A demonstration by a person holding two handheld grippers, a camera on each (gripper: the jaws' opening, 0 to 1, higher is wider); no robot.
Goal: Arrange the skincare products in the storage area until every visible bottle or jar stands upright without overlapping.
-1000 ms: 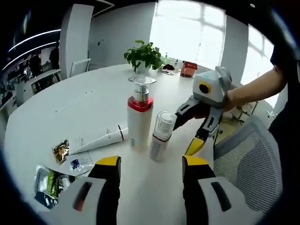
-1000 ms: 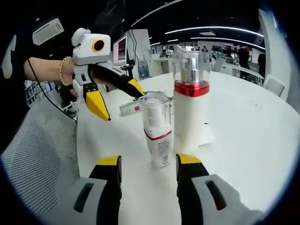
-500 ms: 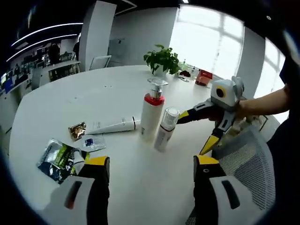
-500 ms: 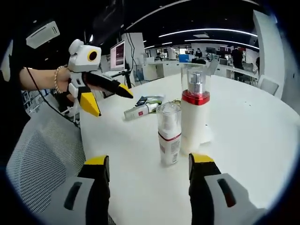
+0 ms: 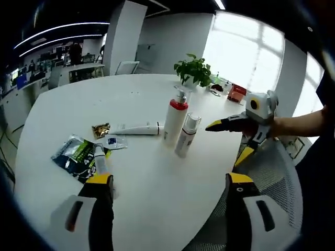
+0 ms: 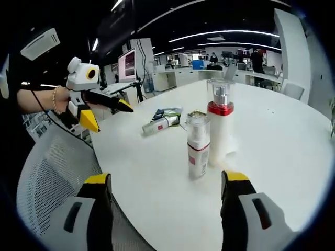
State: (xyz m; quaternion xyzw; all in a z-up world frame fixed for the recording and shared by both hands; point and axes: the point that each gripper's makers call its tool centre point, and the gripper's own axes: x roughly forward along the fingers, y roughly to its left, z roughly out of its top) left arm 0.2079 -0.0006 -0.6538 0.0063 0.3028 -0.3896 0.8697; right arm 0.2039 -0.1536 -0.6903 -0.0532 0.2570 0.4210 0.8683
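White round tabletop (image 5: 63, 115), two bottles upright, one tube lying flat.

The tall white pump bottle with the red collar (image 5: 174, 119) and the shorter white bottle with a clear cap (image 5: 187, 135) stand upright, just beside each other, near the edge. Behind them the white squeeze tube (image 5: 137, 128) lies on its side — its long axis runs across the tabletop, cap end toward the tall bottle, next to a gold foil sachet (image 5: 100, 129) and a green packet (image 5: 77, 155). The left hand-held gripper (image 5: 165, 184) seems nearer to the tube; its jaws are spread wide and hold nothing, raised above the tabletop edge. The right hand-held gripper (image 6: 167, 183) is also released and empty, hovering off the edge, pointed at the bottles.
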